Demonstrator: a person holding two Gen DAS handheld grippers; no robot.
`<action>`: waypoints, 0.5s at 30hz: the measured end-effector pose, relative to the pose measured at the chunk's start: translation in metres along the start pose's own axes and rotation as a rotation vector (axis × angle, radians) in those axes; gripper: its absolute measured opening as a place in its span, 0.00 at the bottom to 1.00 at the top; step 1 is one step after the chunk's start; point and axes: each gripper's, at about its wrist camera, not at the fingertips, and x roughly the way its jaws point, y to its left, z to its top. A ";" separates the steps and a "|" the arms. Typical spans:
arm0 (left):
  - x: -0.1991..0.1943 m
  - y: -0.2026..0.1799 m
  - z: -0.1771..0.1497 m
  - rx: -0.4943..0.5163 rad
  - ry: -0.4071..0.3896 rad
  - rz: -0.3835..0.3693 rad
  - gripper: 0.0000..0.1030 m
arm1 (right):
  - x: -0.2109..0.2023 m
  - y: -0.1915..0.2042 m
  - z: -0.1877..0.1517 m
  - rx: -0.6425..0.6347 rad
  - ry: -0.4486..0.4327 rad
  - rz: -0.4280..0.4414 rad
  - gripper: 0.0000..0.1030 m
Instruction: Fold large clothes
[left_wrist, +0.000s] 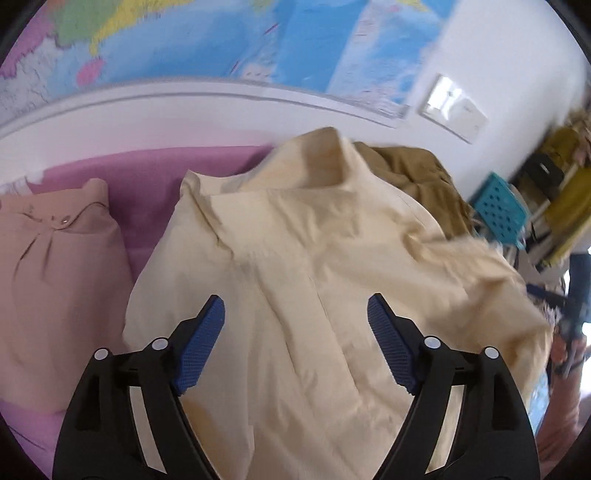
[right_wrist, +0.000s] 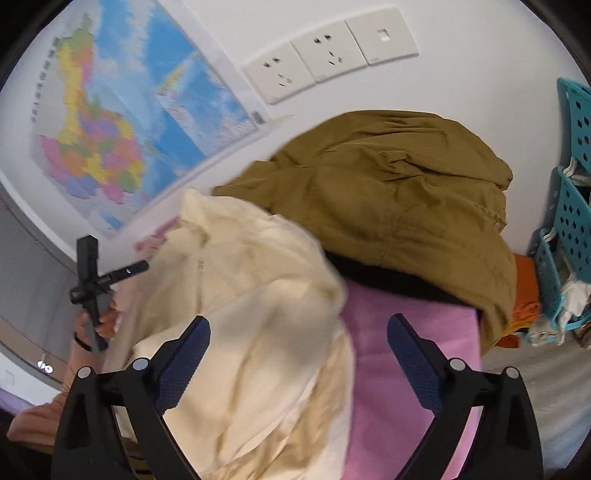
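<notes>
While a pink sheet (left_wrist: 147, 177) covers the surface below a wall map (left_wrist: 207, 40), the cream shirt (left_wrist: 314, 295) lies spread across it, collar at twelve o'clock. An olive jacket (right_wrist: 388, 184) is heaped at its two o'clock, a folded peach garment (left_wrist: 55, 277) at its nine o'clock. Teal baskets (right_wrist: 572, 206) stand at three o'clock. Above the shirt, the left hand-held gripper (left_wrist: 295, 321) and the right hand-held gripper (right_wrist: 299, 339) both hang with jaws spread wide, gripping nothing.
</notes>
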 end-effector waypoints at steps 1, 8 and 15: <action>-0.003 -0.001 -0.004 0.014 -0.003 -0.008 0.77 | -0.002 0.001 -0.009 -0.005 0.006 0.025 0.92; -0.034 -0.004 -0.042 0.050 -0.060 -0.001 0.80 | 0.057 0.033 -0.069 0.005 0.182 0.185 0.82; -0.065 0.013 -0.068 -0.008 -0.091 0.006 0.80 | 0.023 0.068 -0.044 -0.170 0.077 0.017 0.10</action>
